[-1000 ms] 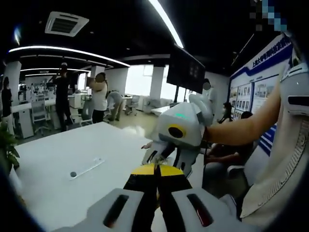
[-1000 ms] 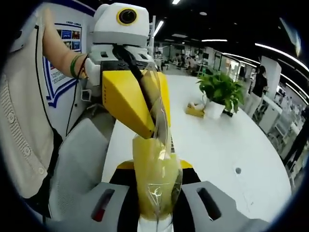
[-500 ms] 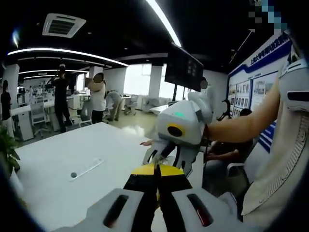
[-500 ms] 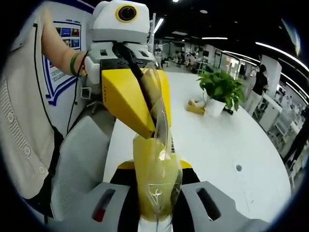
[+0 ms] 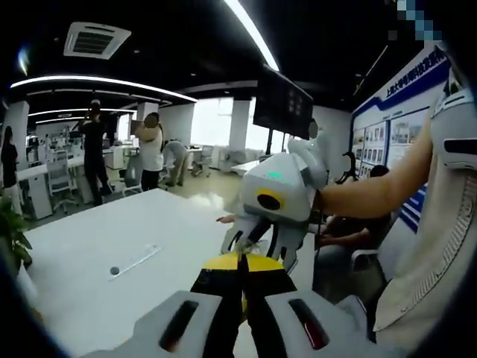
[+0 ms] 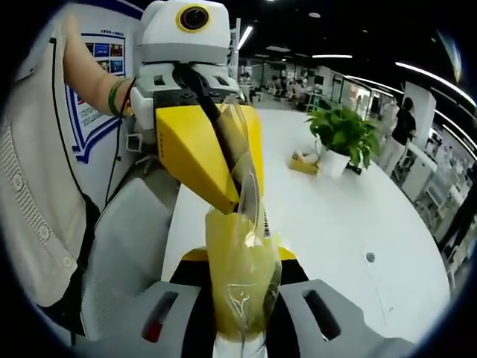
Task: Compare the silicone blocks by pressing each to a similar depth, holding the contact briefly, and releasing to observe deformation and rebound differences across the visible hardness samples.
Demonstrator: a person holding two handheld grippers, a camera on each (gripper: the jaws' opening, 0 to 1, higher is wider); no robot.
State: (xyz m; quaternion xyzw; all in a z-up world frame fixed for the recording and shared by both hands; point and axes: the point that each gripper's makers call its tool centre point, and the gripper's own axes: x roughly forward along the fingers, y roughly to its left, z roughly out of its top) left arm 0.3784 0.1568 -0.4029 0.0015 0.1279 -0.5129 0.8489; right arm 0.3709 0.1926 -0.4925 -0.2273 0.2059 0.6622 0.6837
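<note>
A yellow silicone block [image 6: 237, 280] sealed in a clear plastic bag stands upright between the jaws of my right gripper [image 6: 240, 257], which is shut on it. My left gripper [image 6: 237, 203] comes in from the upper left, its yellow jaws pinched on the bag's top edge [image 6: 246, 168]. In the left gripper view my left gripper [image 5: 240, 261] has its yellow tips together, with only a thin sliver of the bag between them. Just beyond them my right gripper [image 5: 250, 245] faces the camera. Both grippers hang in the air above the near edge of the white table [image 6: 335, 224].
A potted plant [image 6: 341, 136] and a small yellow box [image 6: 302, 165] stand on the table's far part. A cable hole [image 5: 113, 269] and a clear strip [image 5: 136, 259] lie on the table [image 5: 97, 231]. The person's arm [image 5: 373, 195] and several people [image 5: 153, 149] are nearby.
</note>
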